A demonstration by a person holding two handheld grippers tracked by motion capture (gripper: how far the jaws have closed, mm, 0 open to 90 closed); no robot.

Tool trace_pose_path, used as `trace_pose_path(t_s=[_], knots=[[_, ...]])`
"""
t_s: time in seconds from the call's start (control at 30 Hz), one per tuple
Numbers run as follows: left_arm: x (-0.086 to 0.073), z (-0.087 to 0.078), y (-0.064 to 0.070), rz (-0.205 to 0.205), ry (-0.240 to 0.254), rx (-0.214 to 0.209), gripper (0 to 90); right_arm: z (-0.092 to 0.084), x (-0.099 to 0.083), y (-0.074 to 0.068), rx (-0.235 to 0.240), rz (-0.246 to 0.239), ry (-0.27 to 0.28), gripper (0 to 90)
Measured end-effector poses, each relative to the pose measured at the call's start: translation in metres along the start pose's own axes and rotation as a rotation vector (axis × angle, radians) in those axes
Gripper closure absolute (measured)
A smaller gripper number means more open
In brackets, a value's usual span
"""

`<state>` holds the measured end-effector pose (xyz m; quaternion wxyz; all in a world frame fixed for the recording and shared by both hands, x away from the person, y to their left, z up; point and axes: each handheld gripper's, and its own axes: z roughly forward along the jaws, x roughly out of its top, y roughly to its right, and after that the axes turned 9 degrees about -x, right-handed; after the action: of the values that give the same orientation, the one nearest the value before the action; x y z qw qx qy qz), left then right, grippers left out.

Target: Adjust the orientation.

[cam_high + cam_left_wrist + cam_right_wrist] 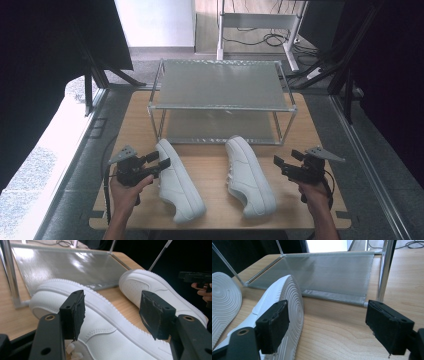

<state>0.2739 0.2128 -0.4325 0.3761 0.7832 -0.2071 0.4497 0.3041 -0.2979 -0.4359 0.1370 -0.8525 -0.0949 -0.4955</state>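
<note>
I square my left tool (open, empty, like the right tool) across the left shoe before closing.

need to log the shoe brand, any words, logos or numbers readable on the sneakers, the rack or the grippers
None: no readable word, brand, number or sign in these pictures.
left white sneaker: plain upper, no logo visible.
right white sneaker: plain upper; its sole in the right gripper view bears ring tread, no lettering to read.
metal shoe rack: bare mesh shelves, no label.
left gripper and right gripper: black, no marking legible.
</note>
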Motion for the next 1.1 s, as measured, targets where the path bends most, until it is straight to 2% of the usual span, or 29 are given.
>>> trace_pose_path(t_s=[0.1,0.3,0.4,0.53,0.7,0.73,0.87,1.0,1.1], knots=[[0.0,-0.001,0.001,0.003,0.009,-0.014,37.6,0.002,-0.002,-0.001,-0.011,-0.016,-0.014,21.0],[0.002,-0.003,0.002,-0.001,0.017,-0.028,38.3,0.007,-0.007,-0.001,-0.03,-0.013,-0.031,22.4],[0.003,-0.005,0.003,-0.029,0.022,-0.032,41.3,0.006,-0.008,0.002,0.028,0.037,-0.014,24.8],[0.003,-0.004,0.003,-0.062,0.018,-0.052,53.1,0.009,-0.011,0.002,-0.01,0.024,-0.031,24.9],[0.003,-0.005,0.004,-0.082,0.008,-0.079,73.5,0.011,-0.011,-0.002,-0.01,0.01,-0.038,26.1],[0.004,-0.006,0.002,-0.101,0.007,-0.106,76.3,0.012,-0.012,-0.003,-0.008,0.009,-0.038,26.3],[0.004,-0.009,-0.001,-0.111,0.002,-0.078,82.4,0.013,-0.013,-0.003,-0.006,0.001,-0.048,26.3],[0.002,-0.013,-0.005,-0.104,-0.024,-0.02,84.3,0.013,-0.015,0.0,-0.014,-0.005,-0.042,26.1],[0.001,-0.016,-0.007,-0.109,-0.022,-0.012,85.2,0.013,-0.015,0.002,-0.023,0.009,-0.039,26.2]])
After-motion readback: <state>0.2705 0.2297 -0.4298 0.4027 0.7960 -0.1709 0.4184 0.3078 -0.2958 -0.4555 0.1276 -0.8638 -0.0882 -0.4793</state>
